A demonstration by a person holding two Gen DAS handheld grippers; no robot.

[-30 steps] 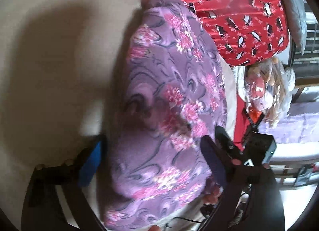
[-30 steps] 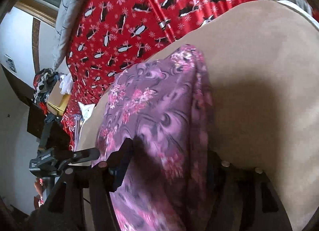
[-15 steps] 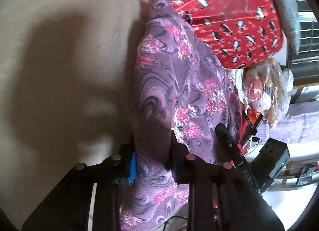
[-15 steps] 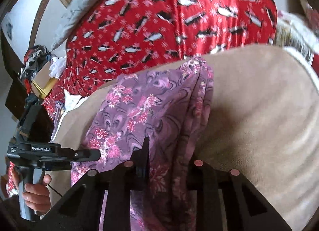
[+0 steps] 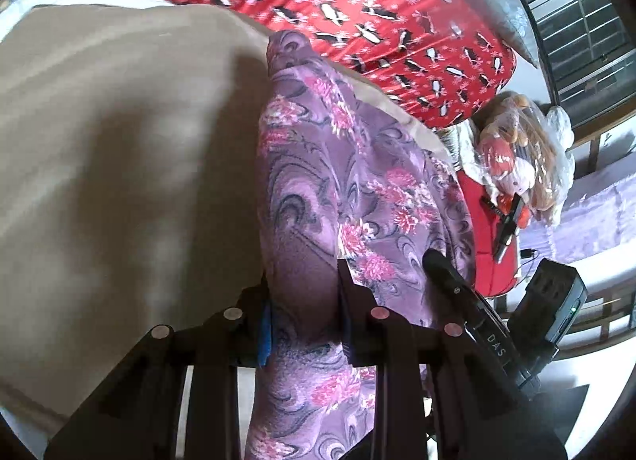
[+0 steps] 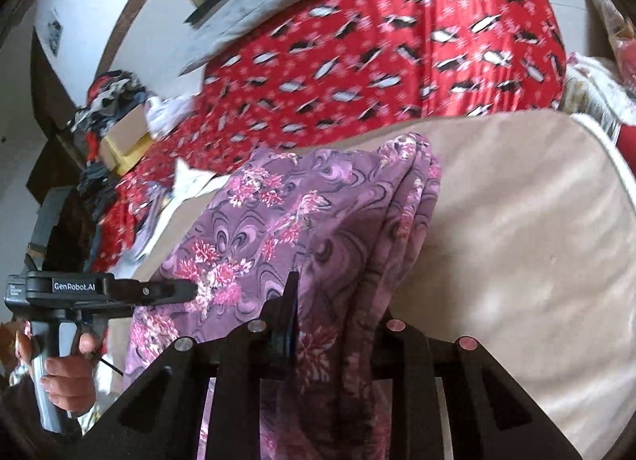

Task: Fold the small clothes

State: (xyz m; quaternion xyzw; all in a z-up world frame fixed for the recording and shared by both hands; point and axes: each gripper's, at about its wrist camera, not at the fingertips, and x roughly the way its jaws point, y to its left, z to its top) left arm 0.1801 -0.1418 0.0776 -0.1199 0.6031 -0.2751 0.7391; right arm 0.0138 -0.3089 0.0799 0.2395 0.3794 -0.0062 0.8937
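A purple garment [image 5: 349,189] with pink flowers lies lengthwise on a beige mat [image 5: 119,150], its near end raised. My left gripper [image 5: 304,281] is shut on the near left edge of the purple garment, with cloth bunched between the black fingers. My right gripper [image 6: 336,301] is shut on the near right edge of the same garment [image 6: 278,229], folds of it hanging down between the fingers. In the right wrist view the left gripper [image 6: 190,291] shows from the side, held by a hand [image 6: 67,376].
A red blanket [image 5: 357,10] with a penguin print lies beyond the beige mat [image 6: 516,241]. A clear bag of soft toys [image 5: 516,158] sits at the right. A heap of clothes and a box [image 6: 119,122] stand at the far left.
Both grippers went from open around the garment's near end to shut on it, then rose and drew back, lifting that end off the mat.
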